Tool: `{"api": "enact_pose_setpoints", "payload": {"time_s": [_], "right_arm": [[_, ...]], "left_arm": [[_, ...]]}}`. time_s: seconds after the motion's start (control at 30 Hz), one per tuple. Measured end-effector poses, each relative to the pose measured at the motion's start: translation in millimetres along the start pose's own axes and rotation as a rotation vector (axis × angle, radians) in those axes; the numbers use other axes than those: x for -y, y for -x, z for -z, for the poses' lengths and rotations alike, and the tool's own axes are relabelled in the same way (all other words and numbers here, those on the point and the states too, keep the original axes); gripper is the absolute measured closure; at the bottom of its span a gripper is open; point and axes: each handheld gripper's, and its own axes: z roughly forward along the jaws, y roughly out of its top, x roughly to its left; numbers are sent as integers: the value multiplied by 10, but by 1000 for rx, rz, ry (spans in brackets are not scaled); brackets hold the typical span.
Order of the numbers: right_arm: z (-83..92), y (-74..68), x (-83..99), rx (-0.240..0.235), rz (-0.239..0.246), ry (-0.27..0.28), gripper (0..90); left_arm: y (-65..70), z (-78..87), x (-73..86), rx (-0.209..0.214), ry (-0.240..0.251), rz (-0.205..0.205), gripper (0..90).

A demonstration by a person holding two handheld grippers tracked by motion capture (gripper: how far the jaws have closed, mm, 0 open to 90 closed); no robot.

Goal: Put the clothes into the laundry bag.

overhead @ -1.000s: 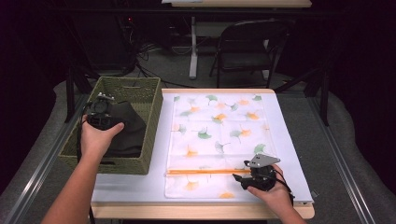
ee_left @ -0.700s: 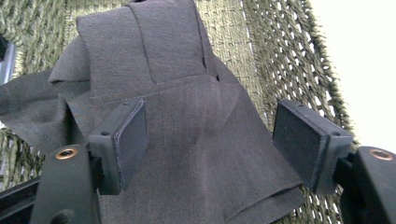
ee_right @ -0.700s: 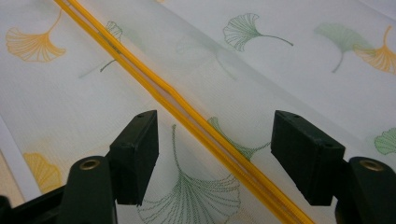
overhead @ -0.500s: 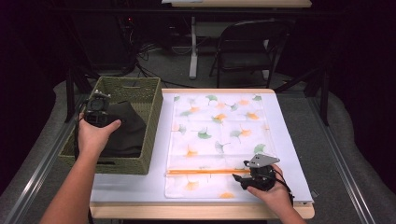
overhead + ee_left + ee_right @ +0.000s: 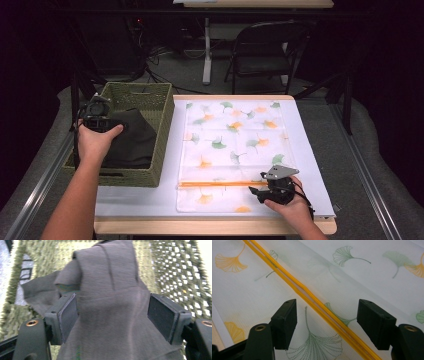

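Observation:
A dark grey cloth point(image 5: 134, 144) lies bunched in a green woven basket point(image 5: 162, 125) at the table's left. My left gripper point(image 5: 97, 117) hovers over the basket's left side. In the left gripper view its jaws point(image 5: 112, 312) have just been opening and stand apart around a fold of the cloth point(image 5: 110, 285). A white mesh bag point(image 5: 232, 150) printed with ginkgo leaves lies flat mid-table. My right gripper point(image 5: 254, 191) rests on its near part, open, straddling the orange zipper point(image 5: 312, 298) without touching it.
The white table top point(image 5: 310, 150) ends close behind my right hand at the wooden front edge point(image 5: 215, 226). A folding chair point(image 5: 265, 50) and a table leg stand beyond the far edge. The basket's walls rise around the cloth.
My left hand and gripper have shifted left and slightly away over the basket. The cloth looks a little lower in the basket. The right gripper has stayed in place.

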Motion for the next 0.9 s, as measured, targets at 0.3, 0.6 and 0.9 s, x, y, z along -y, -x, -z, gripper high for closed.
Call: {"api": "enact_pose_setpoints", "payload": {"time_s": [0.3,0.6,0.9], "right_arm": [[0,-14,-1,0,7,-2,323],[-22,-23,5,-8,5,-8,323],[-27,-25,2,-7,6,-6,323]], "left_arm": [[-111,-195,-32,-20,-46,35,207],[-154,-330,-57,-31,-62,41,195],[-166,-383,-83,-16,-59,63,150]]}}
